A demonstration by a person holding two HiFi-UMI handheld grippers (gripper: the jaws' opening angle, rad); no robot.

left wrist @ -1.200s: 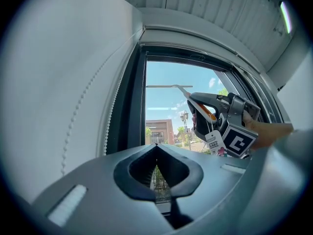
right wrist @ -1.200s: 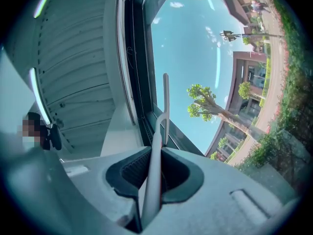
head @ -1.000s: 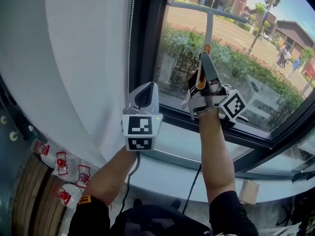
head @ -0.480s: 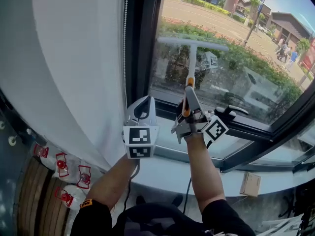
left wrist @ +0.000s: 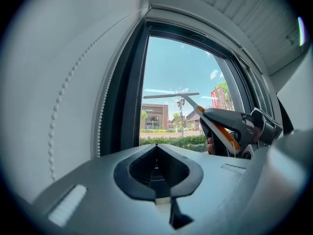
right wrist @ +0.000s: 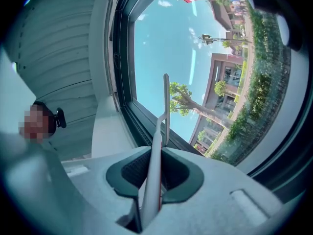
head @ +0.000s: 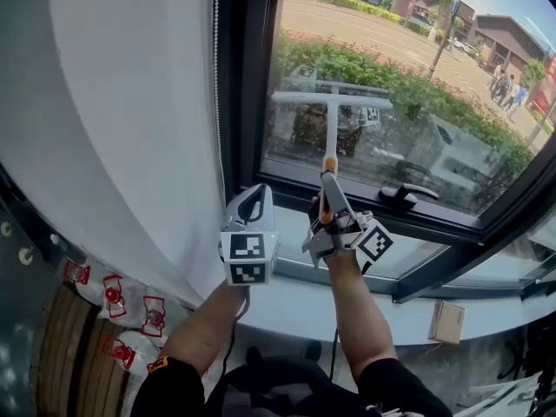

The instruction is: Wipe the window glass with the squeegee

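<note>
The squeegee's white T-shaped blade [head: 330, 100] lies flat against the window glass [head: 434, 85], low on the pane. Its shaft runs down to a grey and orange handle [head: 328, 191]. My right gripper [head: 335, 224] is shut on that handle, just above the windowsill. In the right gripper view the shaft [right wrist: 157, 165] passes between the jaws and the blade [right wrist: 166, 106] shows edge-on. My left gripper [head: 249, 220] hovers shut and empty beside the window frame, left of the right one. The left gripper view shows its jaws [left wrist: 157, 173] together, with the squeegee handle [left wrist: 222, 127] off to the right.
A white blind [head: 130, 102] with a bead chain [head: 215, 85] hangs left of the dark frame. A black window handle [head: 404, 196] sits on the lower frame, right of the squeegee. Below are the grey sill [head: 287, 301], a cardboard box [head: 446, 321] and red-and-white packets [head: 113, 298].
The right gripper has drawn the squeegee down the glass and to the left, from the upper pane to near the bottom frame. The left gripper has barely moved.
</note>
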